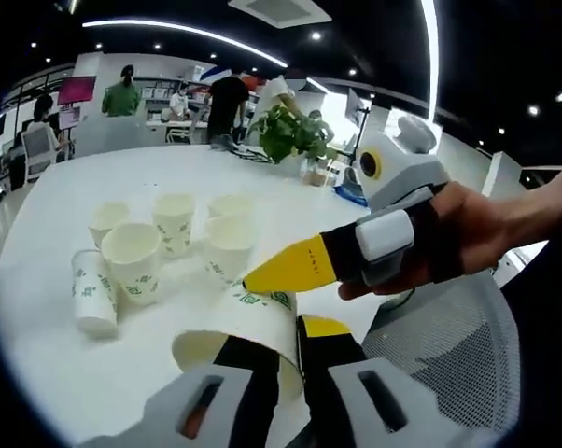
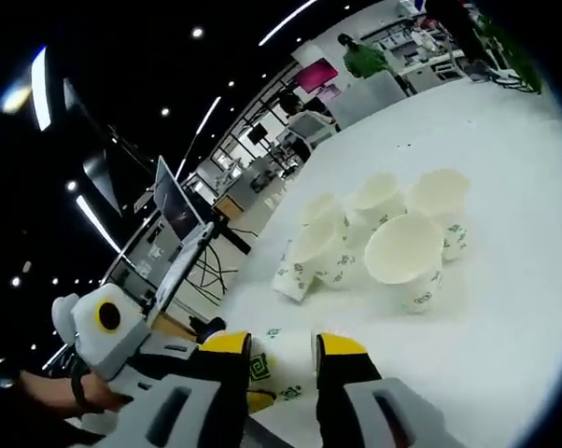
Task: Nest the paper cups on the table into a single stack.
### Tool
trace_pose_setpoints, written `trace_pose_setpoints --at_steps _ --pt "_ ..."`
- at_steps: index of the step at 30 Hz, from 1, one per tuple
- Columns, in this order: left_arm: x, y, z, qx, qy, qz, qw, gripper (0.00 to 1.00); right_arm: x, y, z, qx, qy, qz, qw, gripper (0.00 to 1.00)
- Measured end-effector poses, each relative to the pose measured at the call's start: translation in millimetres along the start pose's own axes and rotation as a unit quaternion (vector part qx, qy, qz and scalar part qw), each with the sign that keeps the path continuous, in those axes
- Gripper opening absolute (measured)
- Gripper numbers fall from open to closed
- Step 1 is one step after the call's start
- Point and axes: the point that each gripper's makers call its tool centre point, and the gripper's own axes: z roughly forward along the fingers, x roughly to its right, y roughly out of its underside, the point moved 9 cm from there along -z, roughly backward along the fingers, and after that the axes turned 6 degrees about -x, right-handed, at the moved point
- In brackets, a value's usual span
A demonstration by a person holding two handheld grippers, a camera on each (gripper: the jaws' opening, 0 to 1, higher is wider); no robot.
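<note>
A white paper cup with green print [image 1: 253, 322] lies tipped between my left gripper's [image 1: 286, 359] jaws, mouth toward the lower left. My right gripper [image 1: 295, 266] comes in from the right, one yellow finger lying on that cup's base end. In the right gripper view the same cup [image 2: 283, 366] fills the gap of my right gripper [image 2: 283, 347], both pads against it. Several more cups stand in a cluster on the white table [image 1: 122, 177]: one large-looking upright cup [image 1: 132, 261] [image 2: 407, 257], others behind, and one lying on its side [image 1: 94, 294] [image 2: 290, 275].
A potted plant [image 1: 290, 131] stands at the table's far side. A grey mesh chair [image 1: 449, 345] is at the right edge. A laptop [image 2: 178, 210] sits on a stand beyond the table. People stand at desks far behind.
</note>
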Motion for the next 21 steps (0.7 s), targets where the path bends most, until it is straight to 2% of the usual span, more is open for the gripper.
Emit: trace_pose_setpoints --at_steps 4,7,8,10,14,19,21 --pt "-1.3 -0.3 -1 -0.003 -0.002 0.003 1.0000 0.05 1 -0.2 0 0.008 -0.006 0.017 0.9998 0.26" --pt "-0.6 0.8 -1 -0.010 -0.002 0.004 0.9999 0.00 0 1.0 -1 0.005 -0.012 0.015 0.9998 0.26" --pt "-2.6 2.2 -2 -0.016 -0.014 0.011 0.9997 0.00 0 1.3 -1 0.003 -0.010 0.012 0.9999 0.25" --pt "-0.8 3.9 -1 -0.023 -0.002 0.009 0.9997 0.00 -1 2.8 -1 -0.006 -0.004 -0.004 1.0000 0.25" --pt "-4.2 5.5 -4 -0.054 -0.010 0.046 0.9974 0.00 6 4.8 -2 -0.024 0.021 -0.039 0.9987 0.29" --pt "-13.2 2.1 -6 -0.080 -0.015 0.070 0.9942 0.00 3 9.7 -9 -0.034 0.032 -0.062 0.9970 0.37" --pt "-17.2 -1.5 -5 -0.095 -0.016 0.090 0.9912 0.00 9 9.1 -12 -0.049 0.049 -0.093 0.9932 0.41"
